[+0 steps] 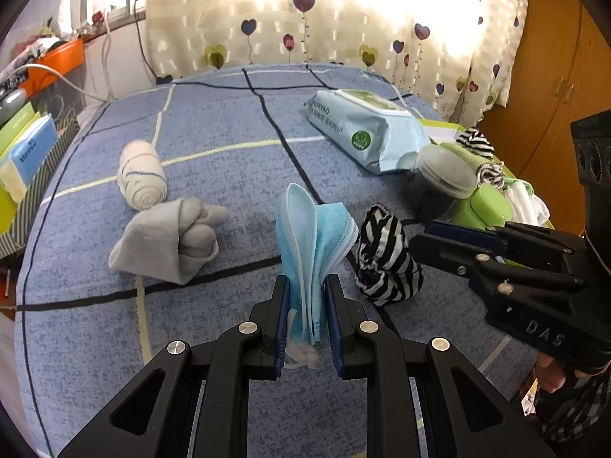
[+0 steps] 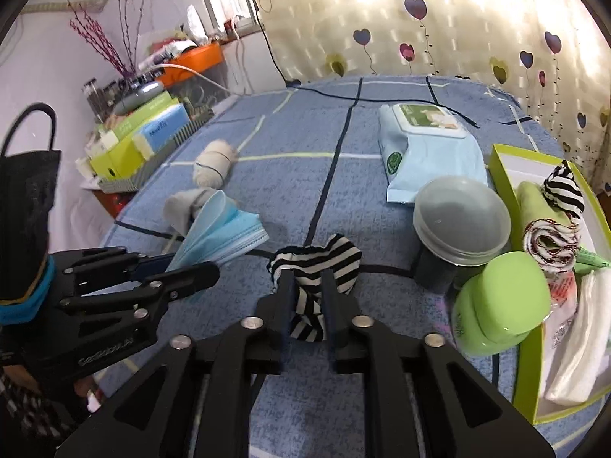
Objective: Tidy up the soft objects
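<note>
The striped sock [image 2: 319, 267] lay on the bed [image 2: 267, 145], between the loose jaws of the right hand-held gripper [image 2: 308, 305], at 9 o'clock from the green box [image 2: 527, 351]. The left hand-held gripper [image 1: 305, 320] held the blue masks [image 1: 313, 236] tight. A deeper, firm grip should have prevented slipping.

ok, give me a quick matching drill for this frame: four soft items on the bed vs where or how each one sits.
Items:
1. blue face masks
2. striped sock
3. grey sock
4. wet wipes pack

States:
A. lying free on the bed cover, beside a rolled white cloth
B. between the right gripper's fingers
C. clamped in the left gripper
D. at the far side, next to the grey-lidded jar

Pairs: 1-C, 2-B, 3-A, 4-D
</note>
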Demonstrator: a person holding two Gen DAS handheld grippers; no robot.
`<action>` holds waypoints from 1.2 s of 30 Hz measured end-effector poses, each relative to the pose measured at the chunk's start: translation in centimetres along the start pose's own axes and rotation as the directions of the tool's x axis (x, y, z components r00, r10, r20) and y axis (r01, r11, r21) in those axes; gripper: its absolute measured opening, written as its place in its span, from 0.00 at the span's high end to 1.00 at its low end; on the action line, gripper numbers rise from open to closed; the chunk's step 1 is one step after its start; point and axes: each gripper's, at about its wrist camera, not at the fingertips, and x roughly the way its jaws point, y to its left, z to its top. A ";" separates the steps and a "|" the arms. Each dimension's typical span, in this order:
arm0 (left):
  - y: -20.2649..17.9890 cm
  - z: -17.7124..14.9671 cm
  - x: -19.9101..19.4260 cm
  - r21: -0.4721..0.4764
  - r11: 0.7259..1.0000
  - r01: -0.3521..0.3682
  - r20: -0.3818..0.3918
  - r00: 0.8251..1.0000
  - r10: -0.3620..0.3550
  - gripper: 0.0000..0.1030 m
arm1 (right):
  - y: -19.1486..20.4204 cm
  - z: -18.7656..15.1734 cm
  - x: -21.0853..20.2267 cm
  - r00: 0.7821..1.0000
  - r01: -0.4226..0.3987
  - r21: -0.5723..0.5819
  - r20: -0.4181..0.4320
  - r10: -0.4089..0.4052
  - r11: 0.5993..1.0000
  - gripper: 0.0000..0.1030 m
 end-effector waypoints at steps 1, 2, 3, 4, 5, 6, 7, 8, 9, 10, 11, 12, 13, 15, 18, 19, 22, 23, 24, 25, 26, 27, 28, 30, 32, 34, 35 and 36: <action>0.1 -0.1 0.0 -0.001 1.000 -0.001 0.000 1.000 0.001 0.83 | 0.1 0.0 0.3 1.000 -0.004 0.001 -0.005 0.004 1.000 0.61; 0.1 0.0 0.0 -0.001 1.000 -0.003 0.000 1.000 0.003 0.83 | 0.0 -0.1 0.5 1.000 -0.007 0.003 -0.011 0.007 1.000 0.49; 0.3 0.0 0.0 -0.003 1.000 -0.007 -0.001 1.000 0.007 0.83 | 0.1 -0.1 1.0 1.000 -0.011 0.000 -0.026 0.011 1.000 0.48; 0.3 0.0 0.0 -0.004 1.000 -0.009 -0.003 1.000 0.009 0.83 | 0.1 -0.2 1.2 0.999 -0.010 -0.003 -0.034 0.010 1.000 0.47; 0.4 0.0 0.0 -0.005 1.000 -0.012 -0.003 1.000 0.012 0.83 | 0.2 -0.3 1.7 0.999 0.000 -0.010 -0.046 -0.001 1.000 0.47; 0.4 0.0 0.0 -0.007 1.000 -0.013 -0.002 1.000 0.013 0.83 | 0.3 -0.3 2.1 0.998 0.013 -0.018 -0.054 -0.014 1.000 0.47; 0.4 0.1 0.1 -0.006 1.000 -0.013 -0.003 1.000 0.013 0.83 | 0.4 -0.4 2.4 0.998 0.025 -0.024 -0.062 -0.027 0.999 0.48; 0.4 0.1 0.1 -0.005 1.000 -0.013 -0.003 1.000 0.013 0.83 | 0.4 -0.4 2.8 0.997 0.040 -0.026 -0.070 -0.041 0.999 0.48; 0.3 0.1 0.0 -0.004 1.000 -0.015 -0.002 1.000 0.015 0.83 | 0.4 -0.5 3.0 0.996 0.051 -0.028 -0.076 -0.053 0.998 0.48; 0.3 0.1 0.0 -0.001 1.000 -0.016 -0.001 1.000 0.016 0.83 | 0.4 -0.6 3.0 0.995 0.056 -0.030 -0.076 -0.058 0.998 0.48; 0.3 0.1 -0.1 0.001 1.000 -0.016 0.001 1.000 0.016 0.83 | 0.4 -0.7 3.0 0.996 0.058 -0.031 -0.068 -0.060 0.998 0.53; 0.3 0.2 -0.1 -0.001 1.000 -0.017 0.004 1.000 0.017 0.83 | 0.4 -0.7 2.9 0.996 0.059 -0.032 -0.063 -0.061 0.998 0.58; 0.3 0.3 -0.2 -0.001 1.000 -0.018 0.005 1.000 0.018 0.83 | 0.3 -0.7 2.8 0.996 0.068 -0.031 -0.060 -0.070 0.997 0.68; 0.2 0.4 -0.3 0.002 1.000 -0.017 0.009 1.000 0.017 0.83 | 0.0 -0.7 2.7 0.995 0.074 -0.025 -0.058 -0.075 0.997 0.75; -0.2 0.6 -0.5 0.013 1.000 -0.013 0.015 1.000 0.013 0.83 | -0.1 -0.6 2.2 0.996 0.076 -0.019 -0.044 -0.077 0.997 0.83; -0.4 0.7 -0.6 0.018 1.000 -0.013 0.018 1.000 0.013 0.83 | -0.1 -0.5 2.0 0.996 0.075 -0.016 -0.035 -0.076 0.997 0.84; -0.9 1.0 -0.8 0.028 1.000 -0.009 0.029 1.000 0.008 0.83 | -0.3 -0.2 1.0 0.997 0.076 -0.005 -0.006 -0.076 0.997 0.85; -1.1 1.1 -0.9 0.032 0.999 -0.006 0.032 0.999 0.005 0.83 | -0.5 0.0 0.5 0.997 0.077 0.001 0.007 -0.077 0.997 0.85; -1.4 1.3 -1.0 0.038 0.999 -0.003 0.036 0.999 0.002 0.83 | -0.6 0.1 0.1 0.997 0.079 0.006 0.018 -0.079 0.997 0.85; -1.6 1.4 -1.1 0.042 0.999 0.000 0.041 0.999 -0.001 0.83 | -0.9 0.3 -0.6 0.996 0.082 0.013 0.034 -0.083 0.997 0.85; -1.8 1.5 -1.1 0.047 0.999 0.003 0.044 0.999 -0.005 0.83 | -1.0 0.4 -1.0 0.995 0.084 0.017 0.044 -0.085 0.996 0.85; -2.1 1.7 -1.1 0.053 0.999 0.007 0.045 0.999 -0.009 0.83 | -1.3 0.6 -1.6 0.995 0.084 0.026 0.060 -0.086 0.996 0.85; -2.3 1.9 -1.1 0.059 0.998 0.009 0.046 0.999 -0.012 0.83 | -1.5 0.8 -2.1 0.994 0.086 0.032 0.071 -0.088 0.996 0.85; -2.8 2.3 -1.1 0.070 0.997 0.017 0.048 0.999 -0.020 0.83 | -1.8 1.0 -2.9 0.991 0.094 0.037 0.088 -0.097 0.995 0.85; -3.3 2.8 -1.2 0.080 0.997 0.025 0.055 0.998 -0.030 0.83 | -2.2 1.2 -3.6 0.989 0.099 0.044 0.102 -0.103 0.994 0.85; -3.9 3.2 -1.2 0.091 0.995 0.035 0.062 0.997 -0.041 0.83 | -2.6 1.4 -4.1 0.987 0.112 0.052 0.113 -0.117 0.992 0.85; -4.1 3.5 -1.2 0.095 0.995 0.041 0.064 0.997 -0.047 0.83 | -2.9 1.5 -4.4 0.985 0.118 0.058 0.117 -0.124 0.991 0.85; -4.4 3.7 -1.1 0.099 0.994 0.046 0.065 0.997 -0.052 0.83 | -3.2 1.5 -4.6 0.984 0.124 0.064 0.120 -0.131 0.990 0.85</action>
